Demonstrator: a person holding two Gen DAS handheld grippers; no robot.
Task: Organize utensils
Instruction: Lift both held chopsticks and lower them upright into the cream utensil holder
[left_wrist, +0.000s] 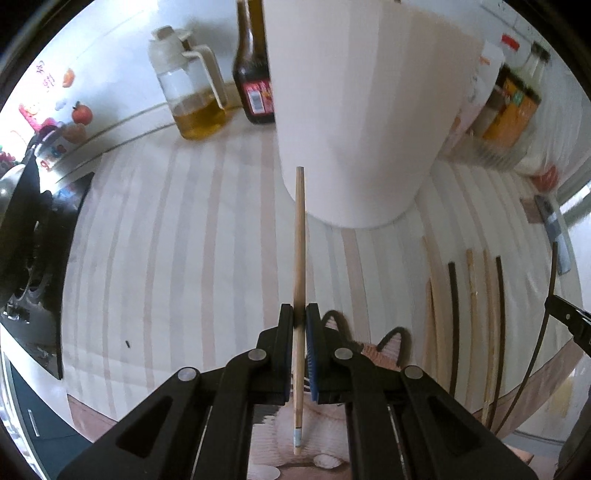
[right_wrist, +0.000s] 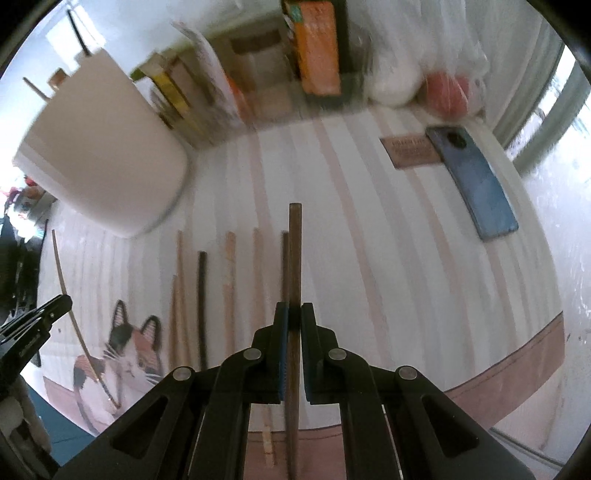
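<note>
L hand-held gripper (left_wrist: 300, 314) is clenched on a light wooden chopstick (left_wrist: 299, 236), which runs lengthwise between the pads w/ its far tip up near the base of the white container (left_wrist: 354, 110) and its near end, w/ a pale band, sticking out behind the jaws. R hand-held gripper (right_wrist: 294, 314) is clenched on a dark brown chopstick (right_wrist: 294, 258), also lengthwise, tip pointing fwd over the striped cloth (right_wrist: 369, 221) on the desk. Both sticks are up off the cloth, held only by the pads. Remaining chopsticks (right_wrist: 201, 295) lie in a rough row on the cloth, roughly parallel, some light, some dark, just L of the R gripper and in front of the white container; in the left wrist view the same row sits to the R. A cat print (right_wrist: 129, 343) shows on the cloth near its front edge. Behind the container, L view: oil jug (left_wrist: 192, 92) and dark sauce bottle (left_wrist: 255, 74), standing side by side. R view: blue phone (right_wrist: 476, 184) flat on the cloth, well apart from the sticks, w/ a small brown card (right_wrist: 410, 151) touching its far end; boxes (right_wrist: 317, 48) at the back, blurred.
</note>
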